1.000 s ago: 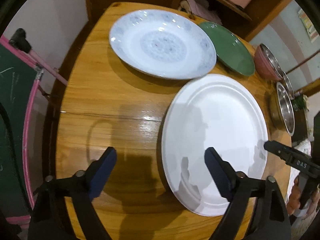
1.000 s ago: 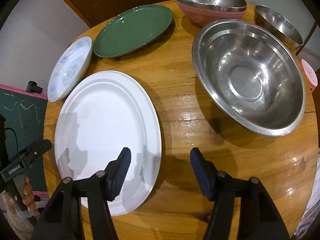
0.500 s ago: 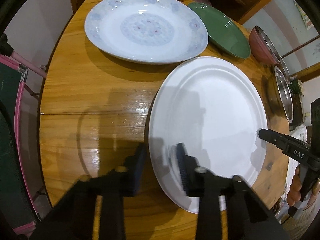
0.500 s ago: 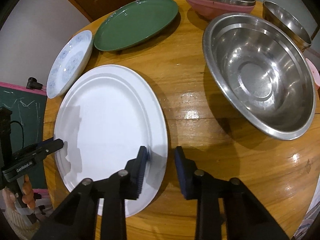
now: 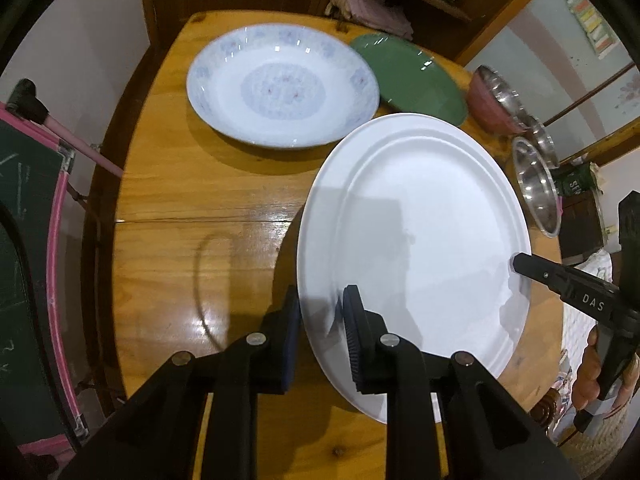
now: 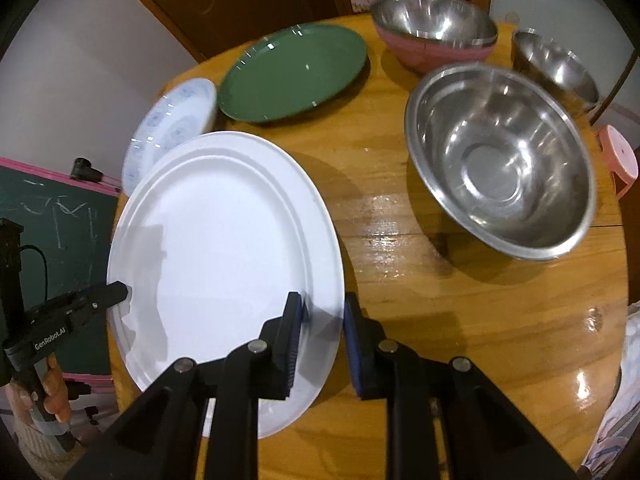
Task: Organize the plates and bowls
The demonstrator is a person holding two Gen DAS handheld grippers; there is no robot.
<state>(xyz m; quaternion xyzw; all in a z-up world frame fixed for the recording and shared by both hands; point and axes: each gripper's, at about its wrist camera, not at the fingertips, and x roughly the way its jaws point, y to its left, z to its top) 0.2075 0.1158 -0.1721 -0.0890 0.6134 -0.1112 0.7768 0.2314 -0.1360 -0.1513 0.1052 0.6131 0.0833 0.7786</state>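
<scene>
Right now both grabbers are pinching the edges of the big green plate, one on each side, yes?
Not quite. Both grabbers are pinching a plate by its edges, one on each side, but it is the big white plate, not the green one. The green plate sits untouched farther back on the table. The right wrist view shows the right gripper on the white rim, and the left wrist view shows the left gripper there too.

White plate [image 5: 420, 216]: big, oval, plain w/ ridged rim, lifted & tilted off the table [image 5: 180, 200], far edge overlapping the blue plate [image 5: 280, 84] in view. Blue plate: white w/ blue pattern, flat, far left. Green plate [image 6: 292, 68]: flat, just beside blue one. Big steel bowl [image 6: 500, 160]: upright, right side. Pink bowl [image 6: 432, 50] w/ steel bowl [image 6: 432, 16] nested inside, at back. Small steel bowl [image 6: 556, 64]: far right, upright.
</scene>
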